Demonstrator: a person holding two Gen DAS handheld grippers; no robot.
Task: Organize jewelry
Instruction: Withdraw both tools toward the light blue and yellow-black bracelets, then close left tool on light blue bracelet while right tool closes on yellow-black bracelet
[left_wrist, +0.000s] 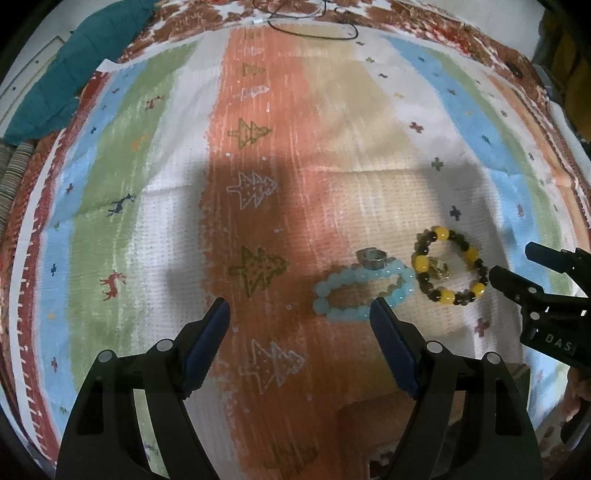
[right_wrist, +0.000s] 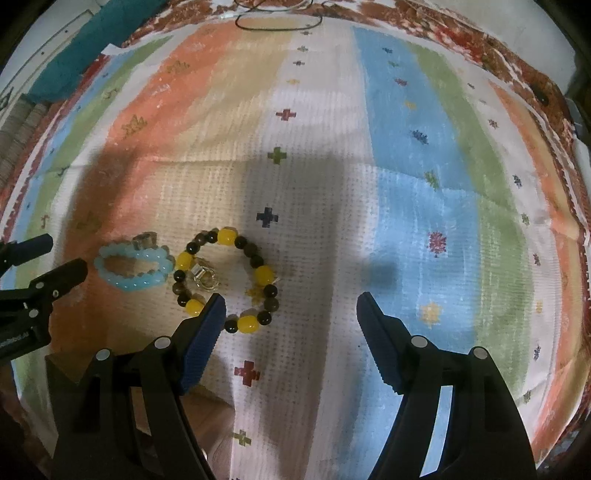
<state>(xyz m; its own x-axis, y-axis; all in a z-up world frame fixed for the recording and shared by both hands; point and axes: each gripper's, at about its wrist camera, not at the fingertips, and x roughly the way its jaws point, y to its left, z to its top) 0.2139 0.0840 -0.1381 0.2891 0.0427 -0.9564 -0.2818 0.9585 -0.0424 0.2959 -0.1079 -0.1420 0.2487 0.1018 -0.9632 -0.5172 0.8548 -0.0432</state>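
Observation:
A light blue bead bracelet (left_wrist: 364, 291) lies on the striped cloth, with a silver ring (left_wrist: 372, 258) at its far edge. Beside it on the right lies a yellow and dark bead bracelet (left_wrist: 448, 266) with small gold and silver rings (left_wrist: 439, 268) inside its loop. My left gripper (left_wrist: 299, 314) is open and empty, its right finger just short of the blue bracelet. In the right wrist view my right gripper (right_wrist: 290, 306) is open and empty, its left finger beside the yellow bracelet (right_wrist: 225, 280). The blue bracelet (right_wrist: 133, 267) and the small rings (right_wrist: 205, 277) show there too.
The striped patterned cloth (left_wrist: 258, 147) covers the table. A teal cloth (left_wrist: 74, 74) lies at the far left corner and a thin black cord (left_wrist: 314, 29) at the far edge. The right gripper's fingers (left_wrist: 517, 280) show at the right of the left wrist view.

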